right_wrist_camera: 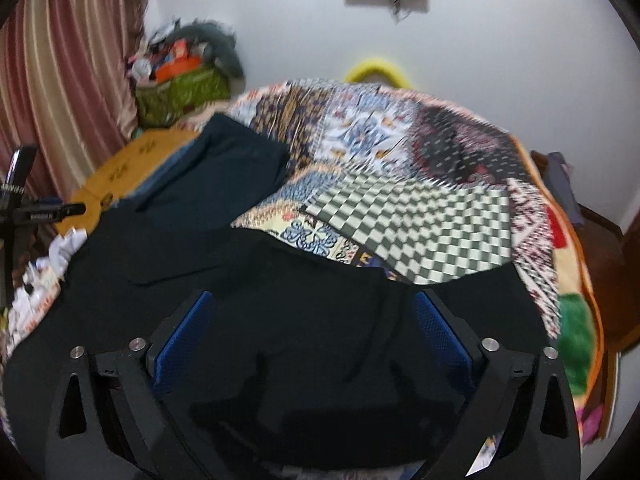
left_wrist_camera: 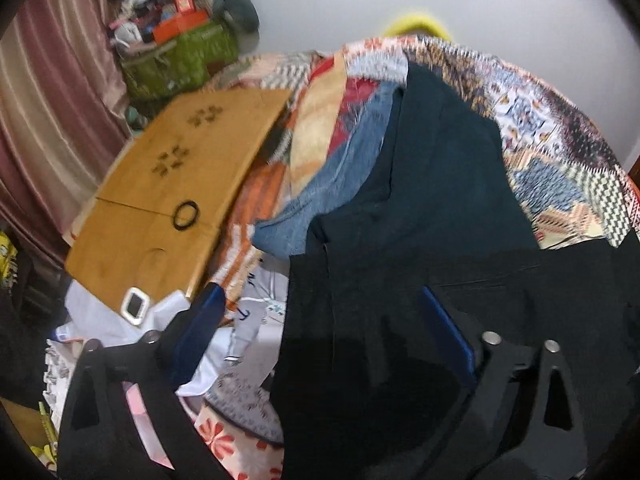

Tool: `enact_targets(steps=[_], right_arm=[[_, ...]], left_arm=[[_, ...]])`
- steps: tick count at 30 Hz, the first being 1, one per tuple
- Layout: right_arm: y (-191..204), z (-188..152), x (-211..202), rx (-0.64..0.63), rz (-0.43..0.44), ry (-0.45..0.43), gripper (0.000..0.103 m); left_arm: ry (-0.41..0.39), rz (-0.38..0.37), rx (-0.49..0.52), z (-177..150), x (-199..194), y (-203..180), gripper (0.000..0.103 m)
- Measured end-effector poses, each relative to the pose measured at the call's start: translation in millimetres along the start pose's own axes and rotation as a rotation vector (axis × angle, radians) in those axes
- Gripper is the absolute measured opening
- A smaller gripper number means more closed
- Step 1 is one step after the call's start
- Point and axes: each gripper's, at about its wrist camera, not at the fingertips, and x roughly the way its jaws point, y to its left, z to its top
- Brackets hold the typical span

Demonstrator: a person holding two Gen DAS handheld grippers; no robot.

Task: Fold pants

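Black pants (left_wrist_camera: pixel 380 320) lie spread on a patchwork bedspread (left_wrist_camera: pixel 560 160). My left gripper (left_wrist_camera: pixel 320 308) hangs open just above their left edge; one blue pad (left_wrist_camera: pixel 444 320) is over the black cloth and the other sits past the edge, over white laundry. In the right wrist view the same pants (right_wrist_camera: pixel 300 272) fill the foreground, their far edge lying on the checked bedspread (right_wrist_camera: pixel 420 224). My right gripper (right_wrist_camera: pixel 316 312) stands wide open over the cloth, with a dark seam or cord near its right pad (right_wrist_camera: pixel 436 320). Nothing is pinched in either gripper.
A dark teal garment (left_wrist_camera: pixel 440 160) lies on a blue one (left_wrist_camera: pixel 340 184) beyond the pants. To the left lies a wooden board (left_wrist_camera: pixel 168 184) with a black ring (left_wrist_camera: pixel 185 215) and a white device (left_wrist_camera: pixel 136 304). A full green basket (left_wrist_camera: pixel 180 56), a curtain (left_wrist_camera: pixel 52 100) and a black stand (right_wrist_camera: pixel 20 208) flank the bed.
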Motion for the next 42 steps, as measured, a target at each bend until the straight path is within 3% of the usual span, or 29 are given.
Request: enact_targets(steps=[5,9,15,19,23,26,29,32,38,42], right_arm=[[-8.7,14.3,41.9,-0.041,0.033,0.065,0.090],[-13.0,23.6,68.5,-0.072,0.035,0.113,0.081],[-18.1,27.7,94.1,-0.079,0.067,0.172,0.062],[-23.1,26.1,94.4,-0.045,0.119,0.162,0.051],[-23.7,21.6,91.2,-0.019,0.128,0.157,0.036],[-22.7,18.7,89.5,0.006,0.170,0.172,0.009],[-15.6,16.4,83.9,-0.029,0.145,0.164,0.007],[-17.1,23.1,66.9,-0.002,0.127,0.098,0.006],[-12.0,48.6,21.6,-0.024,0.071,-0.038,0.006],[-4.8,53.6,-4.2,-0.045,0.051,-0.074,0.006]], left_arm=[[0.096,-0.048,-0.025,3.5,47.6,-3.3,0.074],[0.150,-0.072,-0.042,5.0,68.8,-6.4,0.070],[0.144,-0.131,-0.119,6.8,74.8,-2.7,0.056],[0.130,-0.106,-0.105,4.4,70.4,-6.1,0.040],[0.124,-0.110,-0.109,2.0,63.6,-3.5,0.027],[0.117,-0.110,-0.092,0.1,54.7,-6.5,0.015],[0.073,-0.077,-0.072,0.4,37.8,-10.6,0.013],[-0.001,-0.062,-0.079,10.4,13.2,-4.6,0.013],[-0.083,-0.083,-0.077,34.0,-28.4,0.3,0.013],[-0.126,-0.109,-0.086,39.0,-55.2,1.4,0.013]])
